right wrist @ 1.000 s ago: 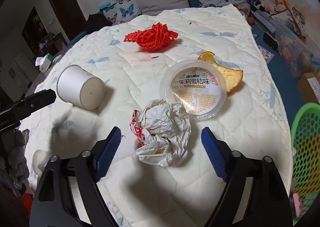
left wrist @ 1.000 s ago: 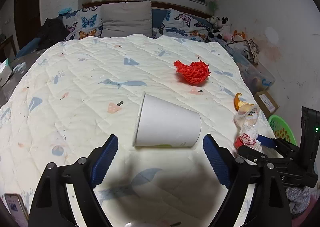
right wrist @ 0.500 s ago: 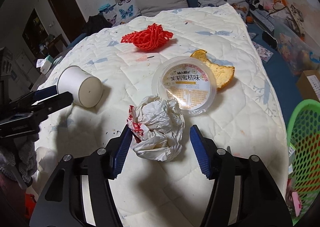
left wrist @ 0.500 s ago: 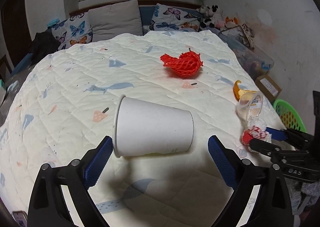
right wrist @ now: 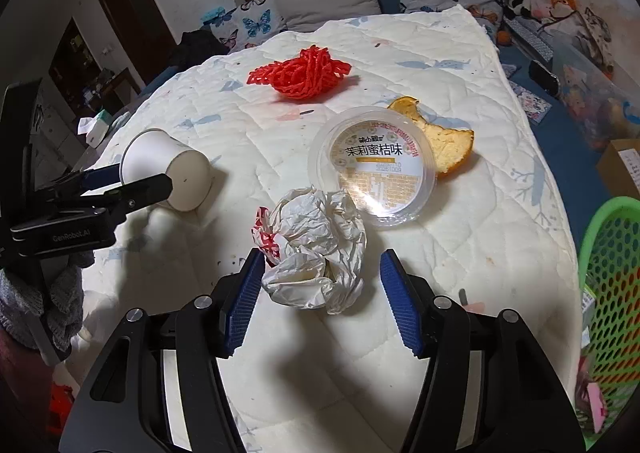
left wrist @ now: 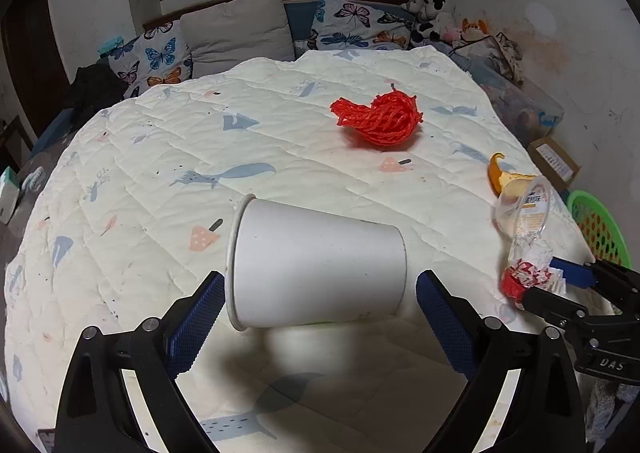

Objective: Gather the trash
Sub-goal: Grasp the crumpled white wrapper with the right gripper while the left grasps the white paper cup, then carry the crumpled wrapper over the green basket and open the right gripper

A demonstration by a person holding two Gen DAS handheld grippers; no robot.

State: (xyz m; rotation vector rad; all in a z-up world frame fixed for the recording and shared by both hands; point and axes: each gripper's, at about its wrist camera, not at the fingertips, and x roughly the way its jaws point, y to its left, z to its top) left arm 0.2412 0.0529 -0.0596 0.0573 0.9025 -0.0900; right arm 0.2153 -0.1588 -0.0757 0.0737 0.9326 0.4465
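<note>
- Filling most of both views: white quilted bed cover (left wrist: 160, 173) with pale blue and pink prints, all the trash lying on it.
- At the right edge of the right wrist view: green perforated basket (right wrist: 596, 225), beside the bed and well apart from the trash.
- Bottom centre of the left wrist view: left fingers (left wrist: 196, 317), blue-padded, spread wide after just opening, one on each side of the cup; no clamping to be seen on the right-hand side.
- Bottom centre of the right wrist view: right fingers (right wrist: 244, 293), fairly narrow after closing in and then easing slightly apart, set around the crumpled paper; left pad at its edge, right pad just clear of it.
- Lower centre of the left wrist view: white paper cup (left wrist: 316, 269), lying on its side, rolled rim to the left, base to the right.
- Centre of the right wrist view: round clear plastic lid (right wrist: 376, 165) with a yellow printed label, lying flat.
- Just below that lid: crumpled paper (right wrist: 316, 245), white with a red-printed corner, balled up and touching the lid's near rim.
- Upper centre: red foam net (left wrist: 380, 121), bunched loosely.
- Against the lid's upper right: orange peel (right wrist: 448, 145), curved, pale inside.
</note>
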